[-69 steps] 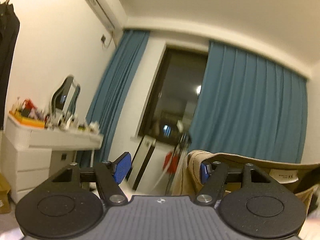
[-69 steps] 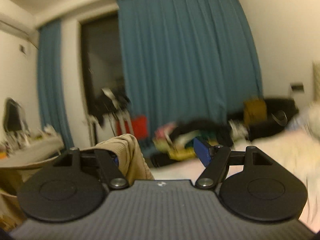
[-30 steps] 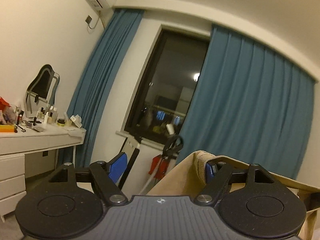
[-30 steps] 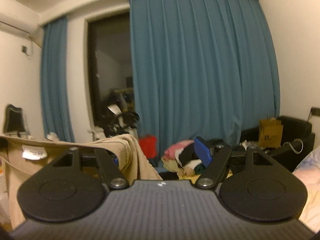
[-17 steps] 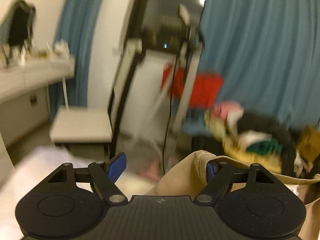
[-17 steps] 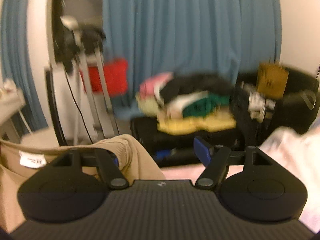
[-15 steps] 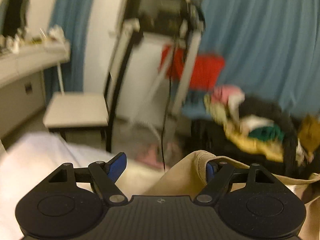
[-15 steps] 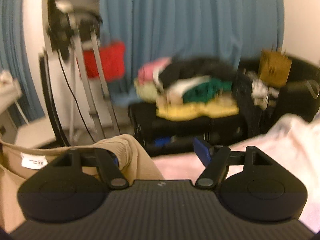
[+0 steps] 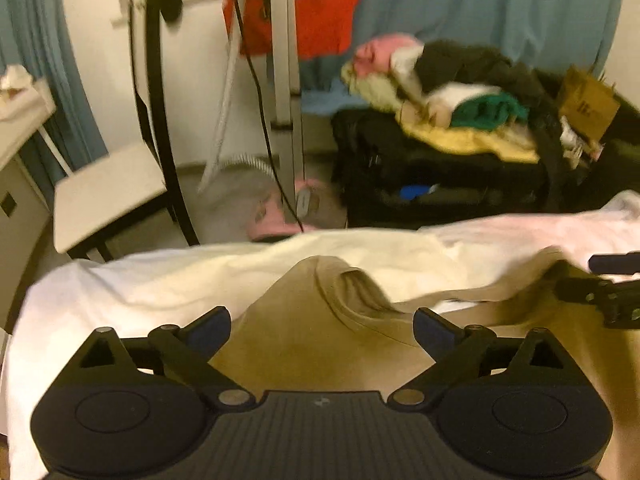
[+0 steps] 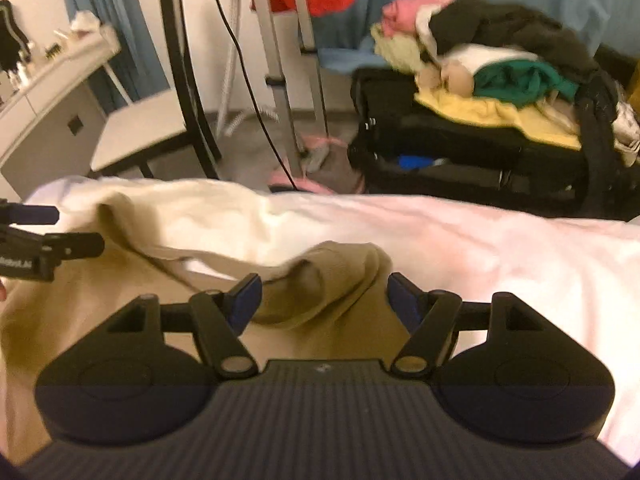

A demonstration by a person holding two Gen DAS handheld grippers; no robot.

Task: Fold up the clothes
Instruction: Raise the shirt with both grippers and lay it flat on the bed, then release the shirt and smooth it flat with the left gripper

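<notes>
Lowered from mid-air, the tan garment (image 9: pixel 304 344) is now spread on the bed (image 9: pixel 120 280) for folding; left tongs (image 9: pixel 322 326) are opening, right tongs (image 10: pixel 324 298) are parted, neither gripping.

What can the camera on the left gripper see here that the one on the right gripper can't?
Only the left view shows the brown paper bag beside the clothes pile, and the right gripper at its edge. Only the right view shows the white dresser top with small items, and the left gripper at its edge. Both share the tan garment lying on the white bed, the white chair, the clothes pile and blue curtains.
</notes>
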